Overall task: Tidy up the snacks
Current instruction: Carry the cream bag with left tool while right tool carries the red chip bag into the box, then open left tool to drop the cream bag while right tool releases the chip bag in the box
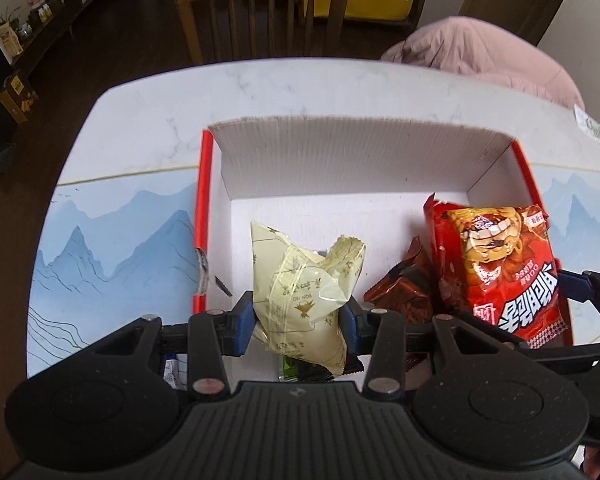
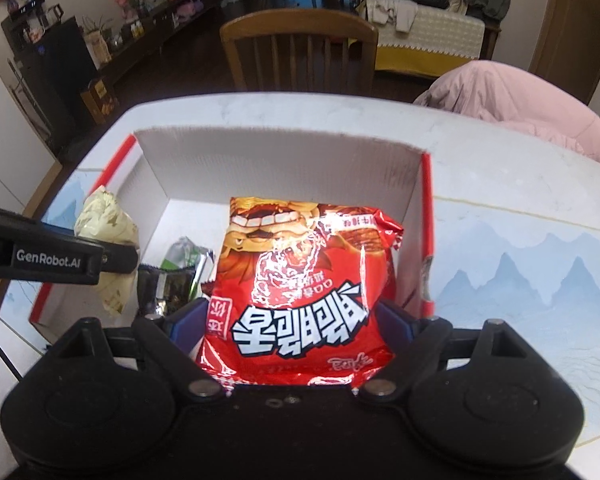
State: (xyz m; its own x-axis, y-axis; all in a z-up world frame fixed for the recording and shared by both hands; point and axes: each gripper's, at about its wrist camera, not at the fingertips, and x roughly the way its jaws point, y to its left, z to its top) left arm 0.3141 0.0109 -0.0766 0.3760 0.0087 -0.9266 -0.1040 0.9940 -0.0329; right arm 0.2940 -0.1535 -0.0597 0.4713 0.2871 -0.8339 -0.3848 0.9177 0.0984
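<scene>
Left wrist view: left hand-held gripper (image 1: 298, 322) clenched on cream snack packet (image 1: 300, 296), blue pads pinching its lower half, packet over open box (image 1: 340, 152) floor at 6 o'clock of the interior. Packet: thin crinkled film, pale yellow, gold print, puffed pillow shape with crimped end folded at 1 o'clock. Brown foil packet (image 1: 402, 292) lying at 3 o'clock of it, glossy and creased; green wrapper (image 1: 296, 374) partly hidden below. Box: white corrugated walls, red outer rim, seated on table (image 1: 140, 128) with marbled top and blue mountain-print mat. Best practice, as judged: lower until film meets floor, release beside, not atop, neighbours; avoid squeezing harder, contents probably brittle. Right wrist view: right hand-held gripper (image 2: 292, 320) grasping red snack bag (image 2: 300, 280) across its width, jaws spread wide, bag above right half of box (image 2: 280, 160), near wall at 3 o'clock. Bag: shiny red foil, bold white lettering, cartoon face, air-filled, slippery-looking. Advisable: set flat along right wall, clear of the cream packet (image 2: 108, 232) at 9 o'clock.
</scene>
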